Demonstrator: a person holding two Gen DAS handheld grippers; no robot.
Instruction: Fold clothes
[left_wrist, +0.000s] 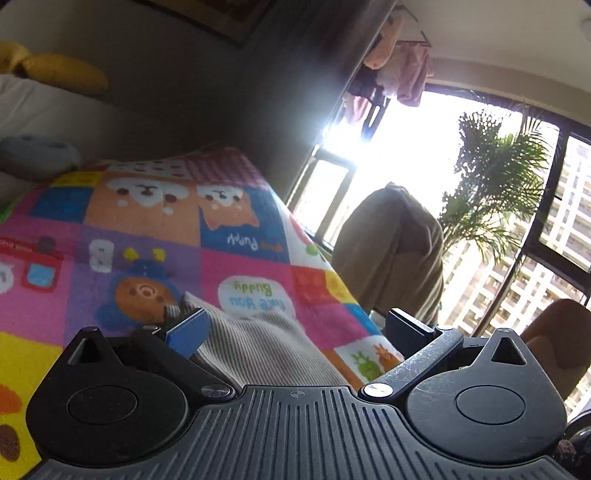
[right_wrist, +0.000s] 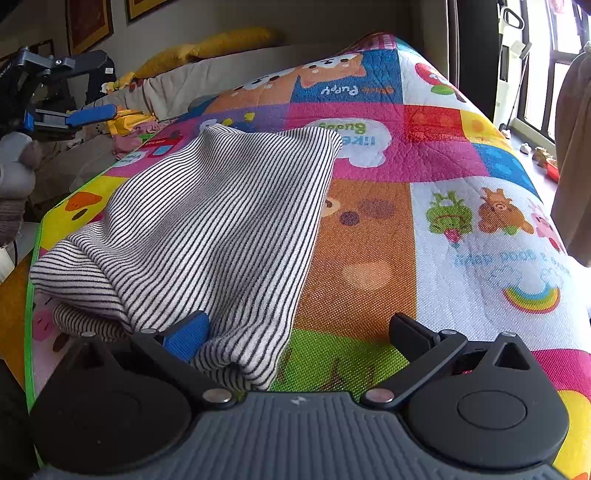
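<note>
Striped garment (right_wrist: 221, 221) lies between open right gripper (right_wrist: 301, 341) fingers.

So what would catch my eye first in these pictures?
Probably the bright cartoon play mat filling the middle, with a striped garment lying across its left side. The right tongs sit wide open at its near corner, and the left tongs view shows a glaring window behind.

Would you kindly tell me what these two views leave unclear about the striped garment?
- Right wrist: the striped garment near edge is hidden behind the right claw body.
- Left wrist: only a cropped strip shows above the left claw.
- Garment type: bunched, cannot tell.
</note>
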